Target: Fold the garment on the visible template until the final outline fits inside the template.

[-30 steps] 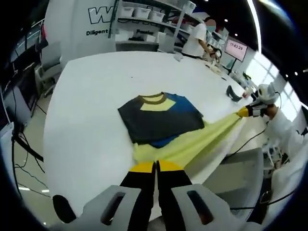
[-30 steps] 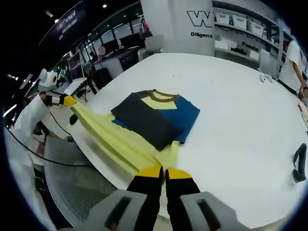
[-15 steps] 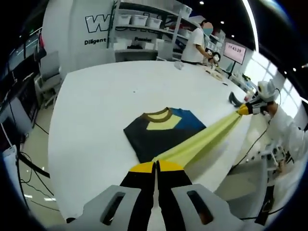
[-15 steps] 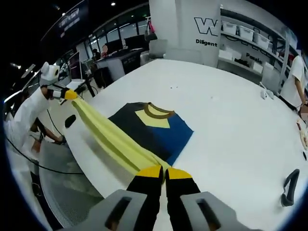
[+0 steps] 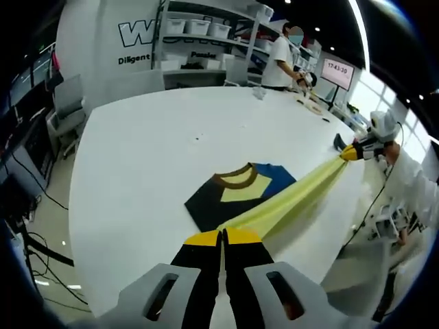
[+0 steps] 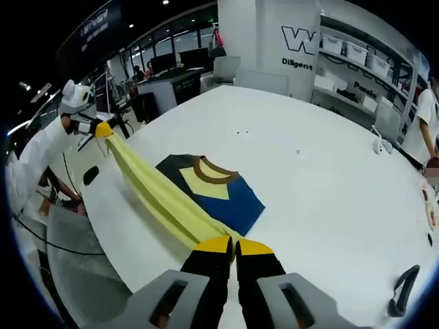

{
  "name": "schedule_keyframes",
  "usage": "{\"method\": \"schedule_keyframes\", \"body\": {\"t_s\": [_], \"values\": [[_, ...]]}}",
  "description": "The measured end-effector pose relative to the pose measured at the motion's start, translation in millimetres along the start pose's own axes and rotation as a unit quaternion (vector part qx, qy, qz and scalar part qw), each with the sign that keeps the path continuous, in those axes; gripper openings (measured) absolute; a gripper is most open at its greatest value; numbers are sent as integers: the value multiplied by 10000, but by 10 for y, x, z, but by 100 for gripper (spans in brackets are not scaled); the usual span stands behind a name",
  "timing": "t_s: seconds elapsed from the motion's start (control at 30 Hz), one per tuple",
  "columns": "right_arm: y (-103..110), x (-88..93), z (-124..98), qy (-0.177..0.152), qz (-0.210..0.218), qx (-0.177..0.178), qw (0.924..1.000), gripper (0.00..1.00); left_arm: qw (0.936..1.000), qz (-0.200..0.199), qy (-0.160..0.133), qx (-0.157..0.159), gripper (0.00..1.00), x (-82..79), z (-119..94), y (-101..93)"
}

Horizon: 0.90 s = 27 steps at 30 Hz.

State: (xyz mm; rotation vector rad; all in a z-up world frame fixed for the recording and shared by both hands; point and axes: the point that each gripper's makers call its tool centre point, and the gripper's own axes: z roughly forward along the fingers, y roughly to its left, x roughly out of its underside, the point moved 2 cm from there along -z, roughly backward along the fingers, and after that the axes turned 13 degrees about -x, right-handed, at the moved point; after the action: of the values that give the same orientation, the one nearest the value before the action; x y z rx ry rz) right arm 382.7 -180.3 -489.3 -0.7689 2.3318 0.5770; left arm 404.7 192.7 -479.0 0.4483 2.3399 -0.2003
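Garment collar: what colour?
Brown, on the garment collar above a yellow chest panel; clearest in the right gripper view.

Left gripper view: looking forward along own closed jaws of the left gripper (image 5: 222, 237), down across the white table (image 5: 137, 164) from its near edge, toward the shelves (image 5: 206, 31) beyond the table. Right gripper (image 5: 351, 153) seen off the table's right side. Right gripper view: likewise raised above the table (image 6: 329, 178), facing the same shelves (image 6: 357, 58), with the left gripper (image 6: 103, 128) at the table's left side. Shared by both: the garment (image 5: 240, 195) (image 6: 209, 192) mid-table, close below each camera.
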Motion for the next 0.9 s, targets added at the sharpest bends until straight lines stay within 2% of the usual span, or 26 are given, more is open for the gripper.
{"method": "schedule_keyframes", "body": {"t_s": [0.37, 0.6, 0.9], "values": [[-197, -134, 252, 111, -133, 76, 9998, 0, 9999, -42, 134, -14, 0, -128, 374, 126], [-338, -170, 453, 221, -72, 60, 9997, 0, 9994, -117, 324, 5, 0, -111, 631, 198], [-568, -232, 680, 273, -20, 100, 9996, 0, 9990, -244, 378, 19, 0, -141, 881, 277]]}}
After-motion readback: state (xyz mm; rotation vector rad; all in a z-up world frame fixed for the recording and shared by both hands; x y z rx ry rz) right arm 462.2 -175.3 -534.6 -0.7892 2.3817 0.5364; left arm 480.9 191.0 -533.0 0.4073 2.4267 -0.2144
